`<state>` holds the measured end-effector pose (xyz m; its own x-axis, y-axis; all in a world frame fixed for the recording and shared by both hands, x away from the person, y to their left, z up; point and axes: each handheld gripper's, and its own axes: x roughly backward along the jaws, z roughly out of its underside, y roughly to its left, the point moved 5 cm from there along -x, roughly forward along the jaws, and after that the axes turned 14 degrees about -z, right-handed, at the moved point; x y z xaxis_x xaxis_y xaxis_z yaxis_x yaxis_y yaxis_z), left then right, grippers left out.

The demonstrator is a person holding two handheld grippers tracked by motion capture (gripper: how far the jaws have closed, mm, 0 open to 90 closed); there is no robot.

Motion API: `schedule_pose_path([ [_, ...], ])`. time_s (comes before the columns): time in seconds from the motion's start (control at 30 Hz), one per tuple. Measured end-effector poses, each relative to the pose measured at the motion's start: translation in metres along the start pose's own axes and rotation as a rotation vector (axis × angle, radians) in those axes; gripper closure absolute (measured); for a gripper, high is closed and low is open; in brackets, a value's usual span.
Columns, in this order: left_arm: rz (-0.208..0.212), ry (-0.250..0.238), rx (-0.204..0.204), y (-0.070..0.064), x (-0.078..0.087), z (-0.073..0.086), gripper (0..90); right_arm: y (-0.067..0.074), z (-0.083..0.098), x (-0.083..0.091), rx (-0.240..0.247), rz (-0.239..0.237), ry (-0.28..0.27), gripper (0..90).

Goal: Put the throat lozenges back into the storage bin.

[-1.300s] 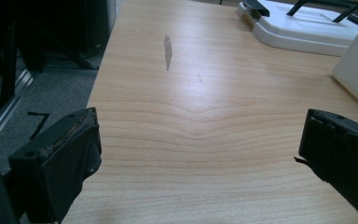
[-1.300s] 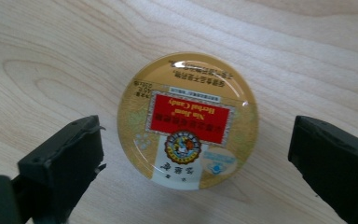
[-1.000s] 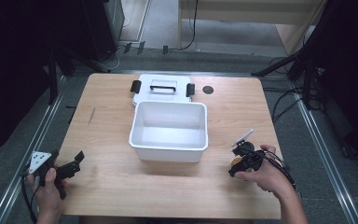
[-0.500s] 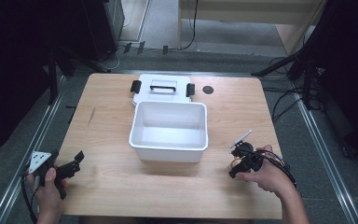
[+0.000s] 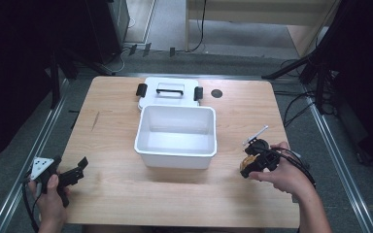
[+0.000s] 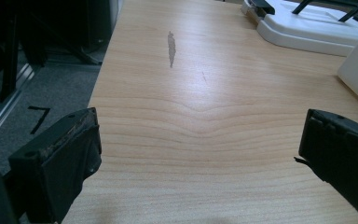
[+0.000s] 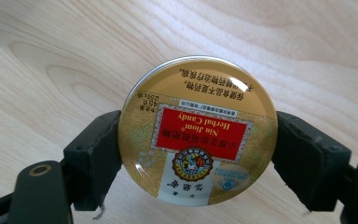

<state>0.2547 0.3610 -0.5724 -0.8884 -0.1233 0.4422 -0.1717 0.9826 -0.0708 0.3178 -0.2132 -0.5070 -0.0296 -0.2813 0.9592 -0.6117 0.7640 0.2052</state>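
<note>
A round gold candy tin (image 7: 198,130) with a red label sits between the two black pads of my right gripper (image 7: 198,156), just above the wooden table. The jaws have just been closing and now press on the tin's rim from both sides. In the high view, my right gripper (image 5: 253,164) hovers with the tin (image 5: 245,166) at the table's right, beside the white bin (image 5: 176,158). My left gripper (image 5: 77,170) rests open near the front left corner. Between its jaws (image 6: 198,163) there is only bare wood.
The open white bin stands at the table's centre. Its lid (image 5: 169,97), which has black clasps and a handle, lies right behind it. A small dark round spot (image 5: 216,93) marks the table at the back right. Metal rails run along both table sides.
My right gripper has closed on the tin and lifted it slightly off the table. The left hand and gripper have stayed put.
</note>
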Motion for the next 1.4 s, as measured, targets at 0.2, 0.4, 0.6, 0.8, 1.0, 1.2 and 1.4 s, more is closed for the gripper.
schedule_pose_path([
  [0.2,0.002,0.002,0.001,0.0,0.0,0.0,0.0,0.004,-0.011,0.013,0.014,-0.013,-0.007,21.3],
  [0.4,0.002,0.002,-0.001,0.0,0.0,0.0,0.0,0.006,-0.02,0.022,0.027,-0.035,-0.015,21.4],
  [0.6,-0.001,0.0,-0.004,-0.001,0.0,0.0,0.0,0.01,-0.031,0.032,0.039,-0.043,-0.017,21.4],
  [0.8,-0.002,0.002,-0.008,-0.001,0.0,0.0,0.0,0.014,-0.038,0.038,0.053,-0.041,-0.006,21.5],
  [1.0,-0.003,0.002,-0.008,-0.001,-0.001,0.0,0.0,0.018,-0.046,0.043,0.06,-0.04,-0.006,21.5],
  [1.2,-0.002,0.003,-0.01,-0.002,-0.001,0.0,0.0,0.022,-0.057,0.052,0.077,-0.038,-0.007,21.5],
  [1.4,0.0,0.004,-0.011,-0.002,-0.001,0.0,0.0,0.024,-0.067,0.058,0.081,-0.02,0.012,21.5],
])
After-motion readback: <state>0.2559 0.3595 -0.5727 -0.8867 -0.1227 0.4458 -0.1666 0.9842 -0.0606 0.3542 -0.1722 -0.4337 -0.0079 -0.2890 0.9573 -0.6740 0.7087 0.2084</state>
